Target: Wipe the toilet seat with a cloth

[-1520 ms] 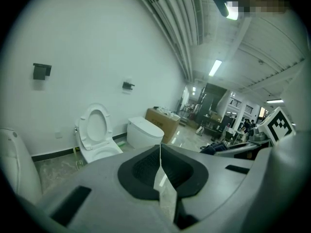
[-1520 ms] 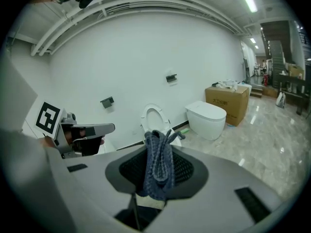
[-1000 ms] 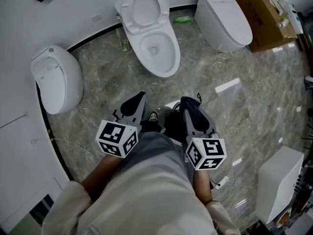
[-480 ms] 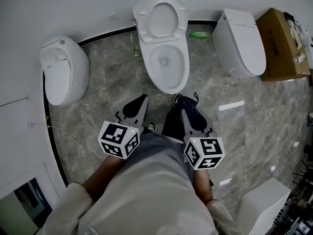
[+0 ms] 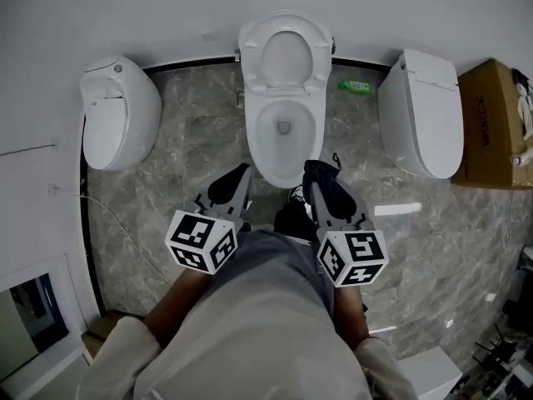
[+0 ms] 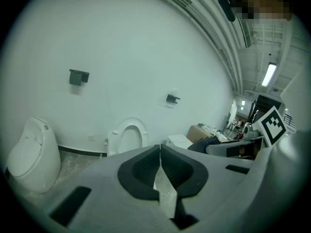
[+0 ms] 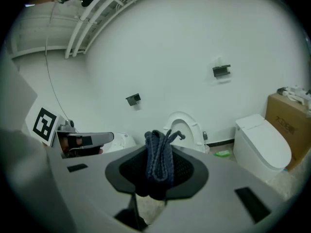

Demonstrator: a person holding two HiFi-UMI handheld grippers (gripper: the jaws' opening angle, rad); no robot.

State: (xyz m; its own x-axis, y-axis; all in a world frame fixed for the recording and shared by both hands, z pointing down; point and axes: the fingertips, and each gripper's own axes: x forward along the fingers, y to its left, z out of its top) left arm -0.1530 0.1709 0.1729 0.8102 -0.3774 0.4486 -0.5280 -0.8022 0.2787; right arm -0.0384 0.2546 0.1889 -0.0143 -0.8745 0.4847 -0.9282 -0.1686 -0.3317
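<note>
A white toilet (image 5: 284, 132) with its lid raised against the wall (image 5: 285, 52) stands straight ahead in the head view; its raised lid also shows in the left gripper view (image 6: 127, 136) and the right gripper view (image 7: 184, 127). My right gripper (image 5: 321, 183) is shut on a dark blue cloth (image 7: 159, 160), which bunches out over its tips (image 5: 326, 188). My left gripper (image 5: 234, 182) is shut with nothing in it, jaws meeting in a line (image 6: 160, 155). Both grippers hover just short of the bowl's front rim, above my shoes.
Two closed white toilets flank the middle one, the left toilet (image 5: 119, 122) and the right toilet (image 5: 427, 123). A cardboard box (image 5: 496, 123) sits at far right. A green bottle (image 5: 356, 86) lies by the wall. A thin cable (image 5: 108, 219) runs over the marble floor. Black fittings (image 6: 78, 76) hang on the wall.
The view has swung so the open toilet moved from upper left of centre to straight ahead and closer. Both grippers keep their pose, the right one still holding the cloth.
</note>
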